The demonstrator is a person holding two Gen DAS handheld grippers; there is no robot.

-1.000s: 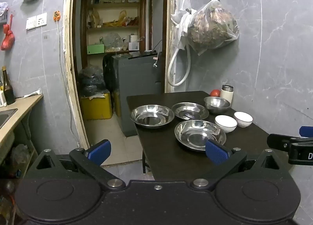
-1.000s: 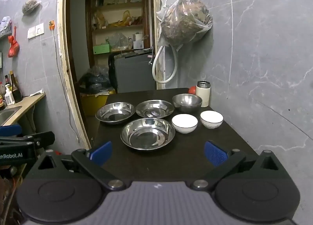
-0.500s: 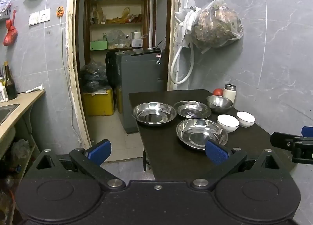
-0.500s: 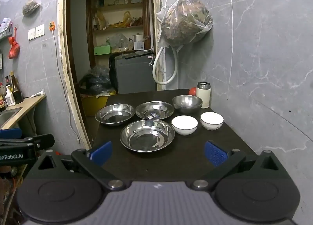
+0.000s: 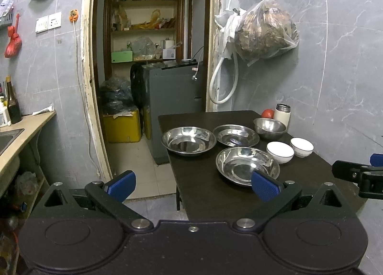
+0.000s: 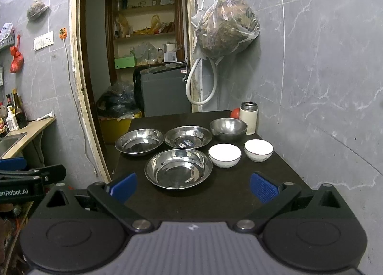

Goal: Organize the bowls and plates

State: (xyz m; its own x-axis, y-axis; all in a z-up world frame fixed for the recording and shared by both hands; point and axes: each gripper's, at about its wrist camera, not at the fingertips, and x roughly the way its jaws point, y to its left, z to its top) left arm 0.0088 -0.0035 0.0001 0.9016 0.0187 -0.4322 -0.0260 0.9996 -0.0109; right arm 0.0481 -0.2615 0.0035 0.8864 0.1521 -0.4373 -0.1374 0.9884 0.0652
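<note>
steel plates point(image 6: 178, 167) and white bowls point(image 6: 224, 154) unsorted on worktop point(image 6: 215, 198); both my jaws released, empty. approach step; next: grip nearest plate rim.

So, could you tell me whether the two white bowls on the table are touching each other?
Apart. The right wrist view shows a strip of dark table between the nearer white bowl and the farther white bowl.

Tomato point(image 6: 235, 113) half hidden behind flask point(image 6: 248, 117)
</note>
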